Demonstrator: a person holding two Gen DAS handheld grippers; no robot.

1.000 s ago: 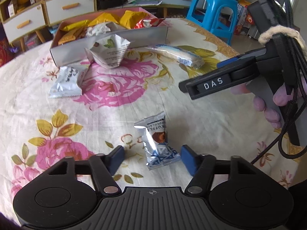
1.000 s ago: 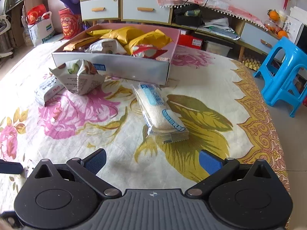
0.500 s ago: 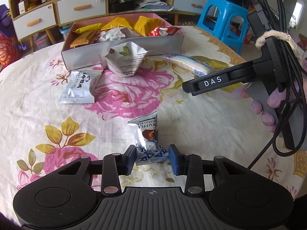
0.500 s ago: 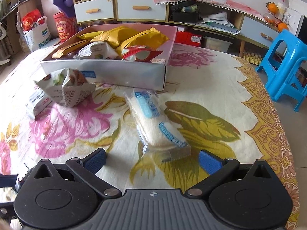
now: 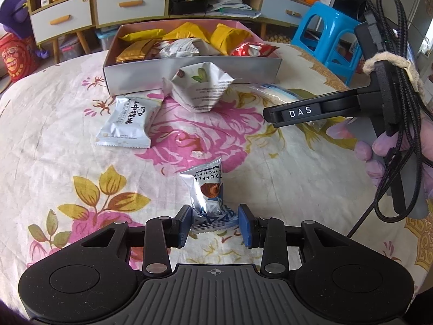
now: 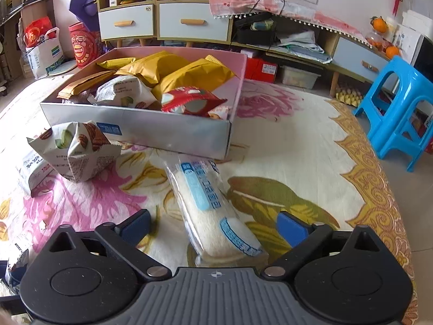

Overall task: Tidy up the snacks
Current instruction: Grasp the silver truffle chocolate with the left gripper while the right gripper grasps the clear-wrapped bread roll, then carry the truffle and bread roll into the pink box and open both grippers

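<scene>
My left gripper point(image 5: 213, 223) is shut on a silver truffle chocolate packet point(image 5: 207, 195), gripping its near end just above the floral tablecloth. My right gripper point(image 6: 212, 223) is open, its blue pads on either side of a long clear packet of white rice crackers point(image 6: 209, 205) lying on the table. The grey snack box point(image 6: 140, 131) with a pink inside holds several yellow, white and red packets; it also shows in the left wrist view point(image 5: 189, 71). The right gripper's body point(image 5: 324, 111) shows in the left wrist view.
A crumpled white nut-print packet point(image 6: 74, 151) leans in front of the box, also in the left wrist view point(image 5: 201, 86). A flat white packet point(image 5: 127, 123) lies left of it. A blue stool point(image 6: 400, 105) and drawers point(image 6: 162, 24) stand beyond the table edge.
My left gripper closed on the truffle packet and raised it slightly. My right gripper moved forward and down, so the rice cracker packet now lies between its open fingers.
</scene>
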